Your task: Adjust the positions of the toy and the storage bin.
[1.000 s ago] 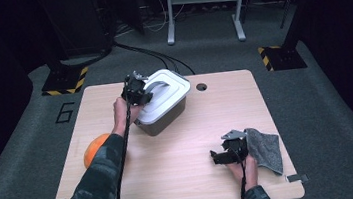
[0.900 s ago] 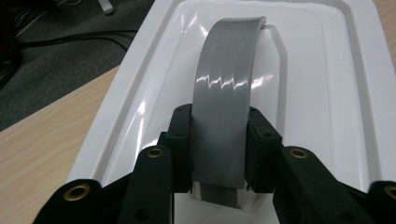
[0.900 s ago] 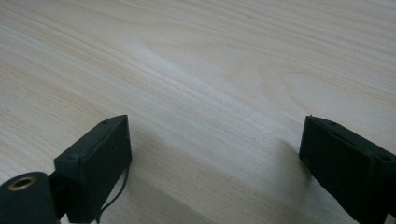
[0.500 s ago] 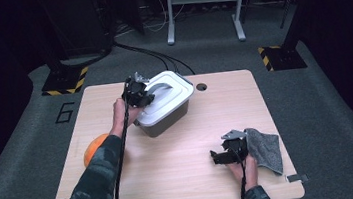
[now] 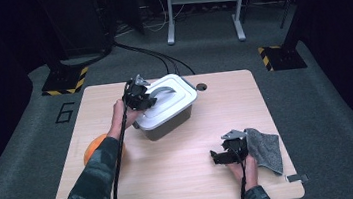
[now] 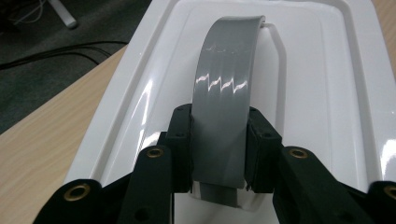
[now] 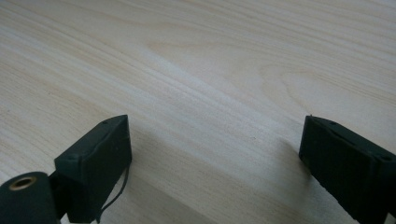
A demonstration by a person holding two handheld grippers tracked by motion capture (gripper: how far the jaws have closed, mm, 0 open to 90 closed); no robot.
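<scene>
The left gripper (image 6: 218,154) clamps the grey arched plastic handle (image 6: 224,112) of the white lid (image 5: 167,99) — handle running straight ahead; the right gripper (image 5: 227,153) rests apart, jaws wide.

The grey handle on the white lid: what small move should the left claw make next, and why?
Probably a short, straight lift. The left claw is shut on the grey handle of the white lid, which sits on the dark box; the right claw is open over bare table.
</scene>
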